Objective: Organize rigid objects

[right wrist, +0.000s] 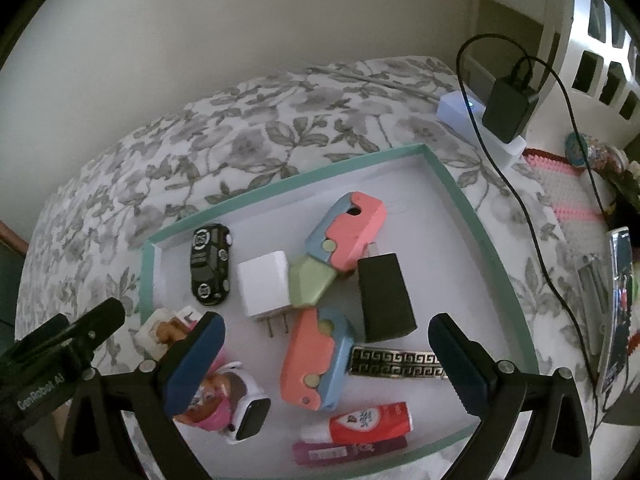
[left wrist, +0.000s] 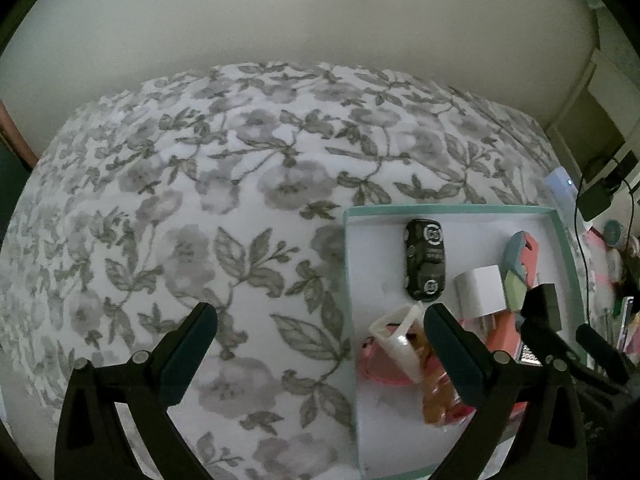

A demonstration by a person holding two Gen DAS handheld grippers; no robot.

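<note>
A shallow teal-rimmed white tray (right wrist: 452,184) lies on a floral bedspread (left wrist: 200,200). It holds a black toy car (right wrist: 211,265), a white charger cube (right wrist: 266,284), a black charger (right wrist: 384,298), two pink-and-blue folding toys (right wrist: 348,232) (right wrist: 316,360), a gold-patterned bar (right wrist: 396,362), a red-white tube (right wrist: 370,420), a purple stick (right wrist: 348,450) and a pink toy watch (right wrist: 236,404). My right gripper (right wrist: 326,356) is open and empty above the tray's near half. My left gripper (left wrist: 320,342) is open and empty over the tray's left rim (left wrist: 349,280); the car (left wrist: 425,266) and cube (left wrist: 480,290) lie beyond it.
A white power strip (right wrist: 476,120) with a black plug (right wrist: 508,106) and cable lies past the tray's far right corner. A phone (right wrist: 618,300) and a pink crocheted mat (right wrist: 568,196) sit to the right. A cream wall stands behind the bed.
</note>
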